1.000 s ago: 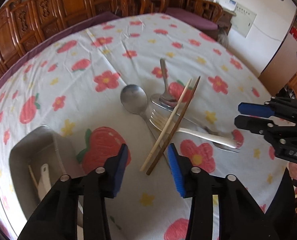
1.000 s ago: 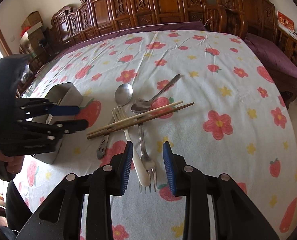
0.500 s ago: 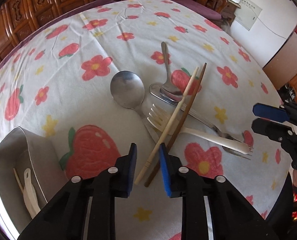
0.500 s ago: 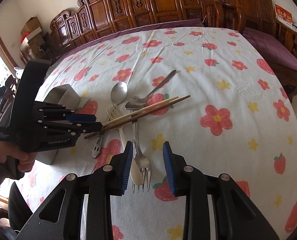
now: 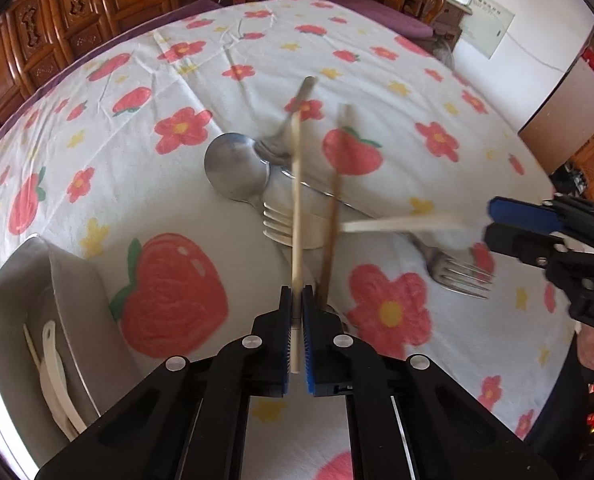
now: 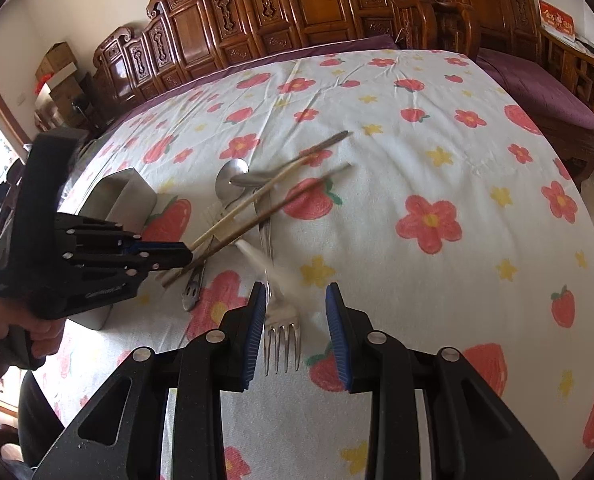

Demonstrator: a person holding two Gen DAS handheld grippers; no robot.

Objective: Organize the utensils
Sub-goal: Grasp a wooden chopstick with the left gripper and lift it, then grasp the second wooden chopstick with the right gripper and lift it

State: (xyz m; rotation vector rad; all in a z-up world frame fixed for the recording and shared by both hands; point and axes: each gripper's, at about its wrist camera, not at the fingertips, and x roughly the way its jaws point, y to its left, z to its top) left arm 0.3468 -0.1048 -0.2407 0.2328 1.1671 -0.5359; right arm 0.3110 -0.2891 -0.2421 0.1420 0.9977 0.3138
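Observation:
My left gripper point(image 5: 296, 292) has its jaws closing tight on the near end of a pale chopstick point(image 5: 295, 200), and the blue pads press it. A dark chopstick point(image 5: 333, 216) lies just outside the right finger, not gripped. Both cross a white plastic fork point(image 5: 397, 224), a large metal spoon point(image 5: 235, 168) and a smaller spoon point(image 5: 293, 120). My right gripper point(image 6: 295, 328) hangs open over the tines of a metal fork point(image 6: 281, 332), touching nothing. The white fork's blurred handle point(image 6: 281, 276) lies just ahead of its fingers.
A grey utensil holder point(image 5: 17, 280) stands at the left with white utensils point(image 5: 53, 360) inside. A flowered tablecloth point(image 6: 437, 160) covers the table. Carved wooden chairs point(image 6: 297, 8) line the far side. A hand point(image 6: 37, 332) holds the left gripper.
The left gripper's jaws have closed onto the pale chopstick. The two chopsticks have spread apart, and the white fork has shifted and looks blurred. The right gripper has stayed put.

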